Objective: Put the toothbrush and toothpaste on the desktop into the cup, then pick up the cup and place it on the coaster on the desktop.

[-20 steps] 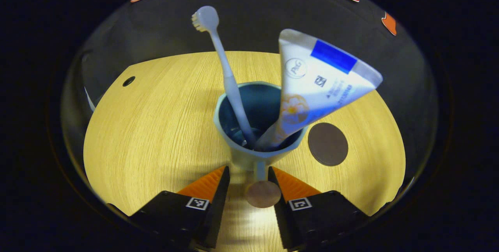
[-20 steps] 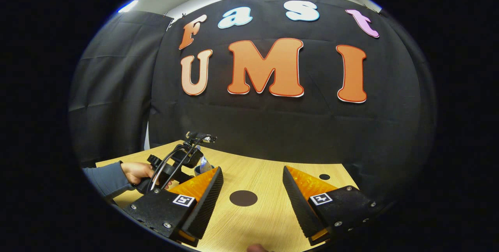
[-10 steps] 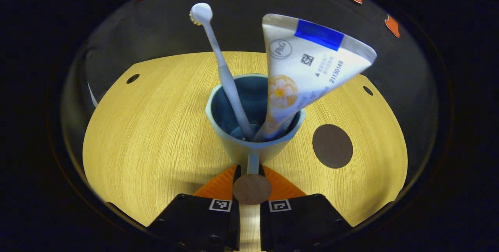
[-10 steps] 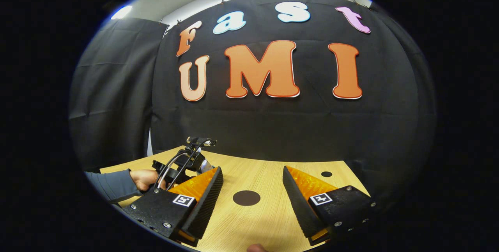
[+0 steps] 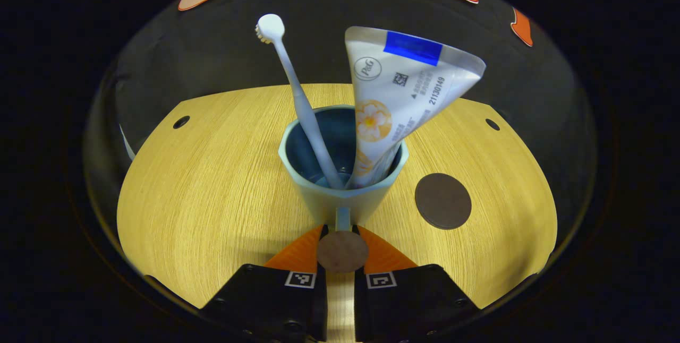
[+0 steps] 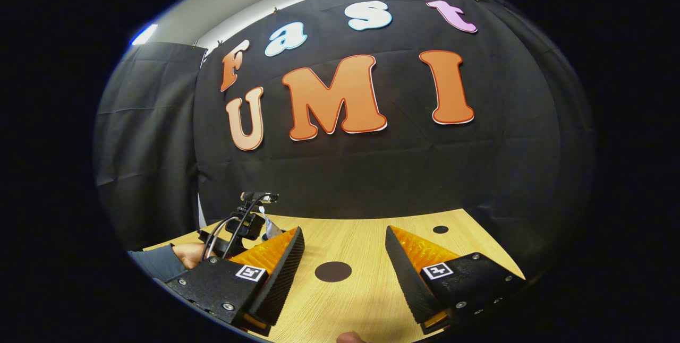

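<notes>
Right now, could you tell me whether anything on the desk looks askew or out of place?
Nothing is spilled or damaged. The toothbrush and toothpaste lean apart inside the cup, whose handle the left gripper clamps. The cup stands beside the coaster, not on it.

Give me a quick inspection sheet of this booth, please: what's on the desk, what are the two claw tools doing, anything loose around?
Surface: wooden desktop, with small round holes near its far corners.
Job's things: toothbrush and toothpaste stand leaning in the cup; dark round coaster lies bare beside the cup, apart from it.
Clutter: nothing seen.
Grippers: left gripper closed on the cup's handle; right gripper open, holding nothing, coaster ahead of it.
Cables: black cables loop on the other handheld gripper in the right gripper view.
Surroundings: black cloth wall; a sleeve at the desk's edge.
</notes>
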